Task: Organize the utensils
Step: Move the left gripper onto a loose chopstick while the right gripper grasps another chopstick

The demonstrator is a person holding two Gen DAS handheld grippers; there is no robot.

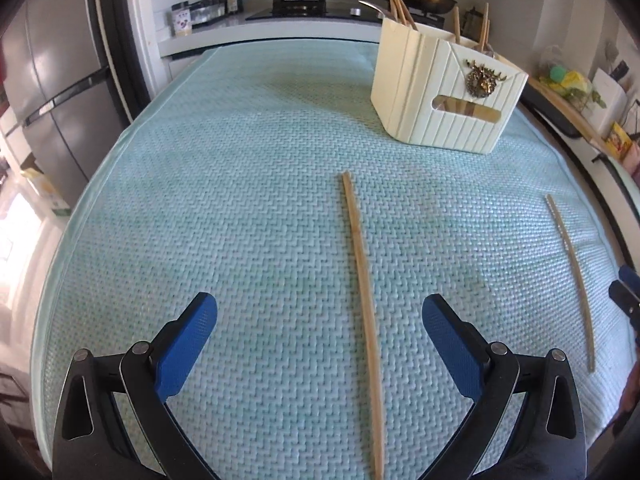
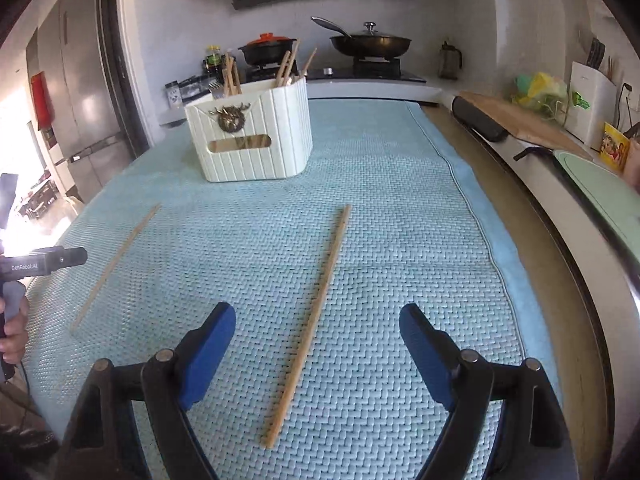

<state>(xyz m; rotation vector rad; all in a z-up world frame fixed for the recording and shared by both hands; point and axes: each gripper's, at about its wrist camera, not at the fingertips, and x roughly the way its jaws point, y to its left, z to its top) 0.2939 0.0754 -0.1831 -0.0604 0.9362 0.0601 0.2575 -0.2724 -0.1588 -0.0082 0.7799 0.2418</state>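
A: Are the sticks put away?

B: Some stand in the cream ribbed plastic box (image 2: 256,136). Two thin wooden chopsticks still lie on the pale blue woven mat (image 2: 380,240): one (image 1: 362,276) under the left gripper (image 1: 320,320), one (image 2: 312,320) under the right gripper (image 2: 316,332).

A: Holding anything?

B: No, both are wide apart, empty.

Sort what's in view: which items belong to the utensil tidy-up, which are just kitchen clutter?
Job:
- left chopstick, loose on the mat
- right chopstick, loose on the mat
- white utensil holder, chopsticks already standing in it
- left gripper, right gripper, both open

Clutter:
- black pot
- lidded pan
- cutting board
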